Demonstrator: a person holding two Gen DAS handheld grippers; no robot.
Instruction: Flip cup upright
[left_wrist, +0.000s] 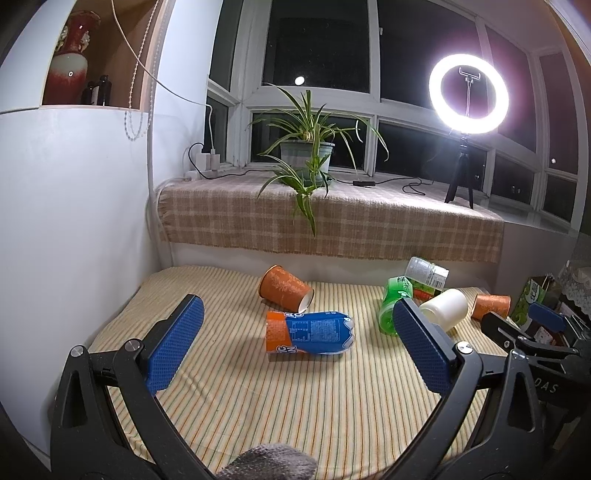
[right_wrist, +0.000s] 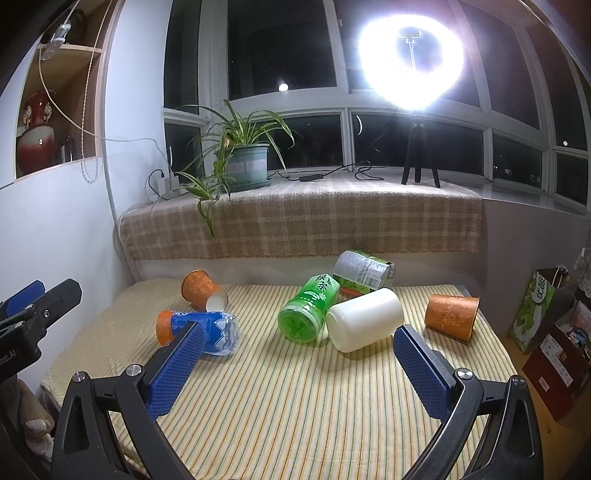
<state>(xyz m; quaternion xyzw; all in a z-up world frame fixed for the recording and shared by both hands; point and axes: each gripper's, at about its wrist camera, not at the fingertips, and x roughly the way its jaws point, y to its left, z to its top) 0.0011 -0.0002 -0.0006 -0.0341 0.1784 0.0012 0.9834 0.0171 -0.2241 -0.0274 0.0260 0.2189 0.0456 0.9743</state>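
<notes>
Several cups lie on their sides on the striped table. An orange paper cup (left_wrist: 285, 288) (right_wrist: 204, 289) lies at the far left, a second orange cup (left_wrist: 491, 306) (right_wrist: 451, 316) at the right. A blue-and-orange cup (left_wrist: 308, 332) (right_wrist: 197, 332) lies in front of the first. A white cup (left_wrist: 445, 309) (right_wrist: 365, 319), a green cup (left_wrist: 393, 304) (right_wrist: 308, 308) and a green-labelled cup (left_wrist: 426, 275) (right_wrist: 364, 272) cluster at mid-right. My left gripper (left_wrist: 295, 350) is open and empty, just short of the blue cup. My right gripper (right_wrist: 299, 369) is open and empty, short of the white cup.
Behind the table, a checked-cloth sill (left_wrist: 332, 214) carries a potted plant (left_wrist: 306, 151), cables and a bright ring light (left_wrist: 468, 94) on a tripod. A white wall (left_wrist: 74, 221) bounds the left. Boxes and a green bag (right_wrist: 532, 306) stand past the right edge.
</notes>
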